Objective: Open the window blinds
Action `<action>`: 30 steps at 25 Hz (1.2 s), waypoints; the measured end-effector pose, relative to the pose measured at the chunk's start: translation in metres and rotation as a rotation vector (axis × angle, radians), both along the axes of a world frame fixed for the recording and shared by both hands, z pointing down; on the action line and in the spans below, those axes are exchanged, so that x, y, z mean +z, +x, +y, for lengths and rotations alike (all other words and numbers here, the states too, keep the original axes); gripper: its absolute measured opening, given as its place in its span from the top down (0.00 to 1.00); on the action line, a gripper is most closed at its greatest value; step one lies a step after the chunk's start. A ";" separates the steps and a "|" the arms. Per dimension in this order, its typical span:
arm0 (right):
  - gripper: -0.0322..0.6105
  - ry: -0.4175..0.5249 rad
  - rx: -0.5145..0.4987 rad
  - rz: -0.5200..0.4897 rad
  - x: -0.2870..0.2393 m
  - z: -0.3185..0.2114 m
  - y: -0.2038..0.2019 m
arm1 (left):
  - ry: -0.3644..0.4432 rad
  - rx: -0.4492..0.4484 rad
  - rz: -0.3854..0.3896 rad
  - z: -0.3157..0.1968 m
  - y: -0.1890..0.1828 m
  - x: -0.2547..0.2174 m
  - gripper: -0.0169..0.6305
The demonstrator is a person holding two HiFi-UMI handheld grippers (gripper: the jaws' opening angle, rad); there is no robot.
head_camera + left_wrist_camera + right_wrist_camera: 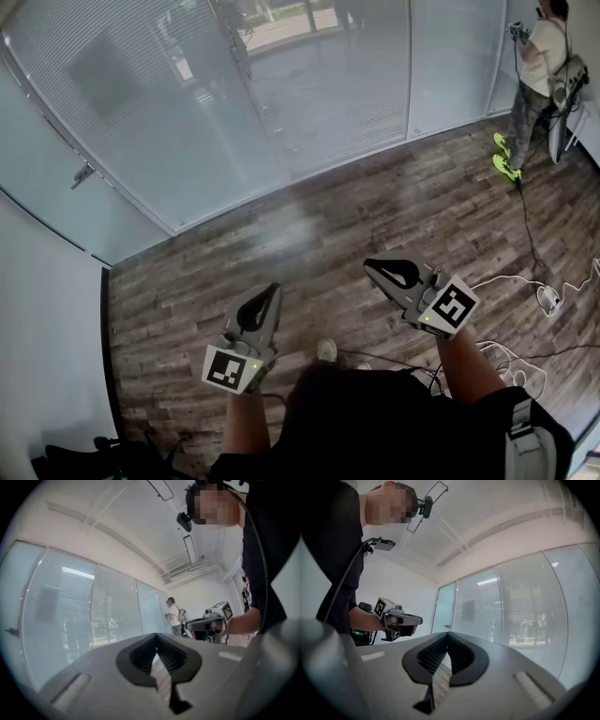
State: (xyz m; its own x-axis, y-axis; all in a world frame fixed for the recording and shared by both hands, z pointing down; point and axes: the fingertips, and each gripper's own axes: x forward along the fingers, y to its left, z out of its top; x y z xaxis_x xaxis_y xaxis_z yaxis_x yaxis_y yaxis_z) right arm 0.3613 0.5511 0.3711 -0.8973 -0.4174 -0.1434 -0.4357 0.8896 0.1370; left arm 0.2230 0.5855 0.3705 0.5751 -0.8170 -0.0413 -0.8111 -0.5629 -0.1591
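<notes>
Blinds (319, 103) lowered ahead, well apart from both tongs; left gripper (266, 298) and right gripper (386, 270) closed, empty. Likely trouble: no cord or wand visible, so a misgrab; floor cables (532, 246) could snag feet.

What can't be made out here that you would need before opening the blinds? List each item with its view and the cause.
- Cord or wand: no view shows one. Glare and blur wash over the blinds.
- Top of the blinds: cut off by the head view's upper edge.
- What the other person holds: too small, in the head view's far corner.
</notes>
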 end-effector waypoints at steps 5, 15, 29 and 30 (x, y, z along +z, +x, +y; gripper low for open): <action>0.94 -0.014 -0.007 0.025 0.007 0.000 -0.002 | 0.008 -0.006 0.005 -0.001 -0.003 -0.001 0.97; 0.94 -0.038 -0.014 0.032 0.009 -0.004 -0.007 | 0.000 0.003 0.016 -0.009 -0.004 0.005 0.97; 0.94 -0.051 -0.014 0.042 0.010 -0.049 -0.039 | -0.009 0.005 0.036 -0.056 -0.036 0.010 0.97; 0.94 -0.049 -0.014 0.043 0.010 -0.055 -0.044 | -0.011 0.004 0.036 -0.062 -0.041 0.011 0.97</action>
State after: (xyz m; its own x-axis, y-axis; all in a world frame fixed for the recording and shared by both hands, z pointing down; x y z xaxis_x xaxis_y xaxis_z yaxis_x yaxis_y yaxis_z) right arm 0.3174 0.4962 0.3812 -0.9081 -0.4101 -0.0845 -0.4176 0.9019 0.1109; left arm 0.1822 0.5235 0.3817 0.5770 -0.8150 -0.0530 -0.8137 -0.5680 -0.1236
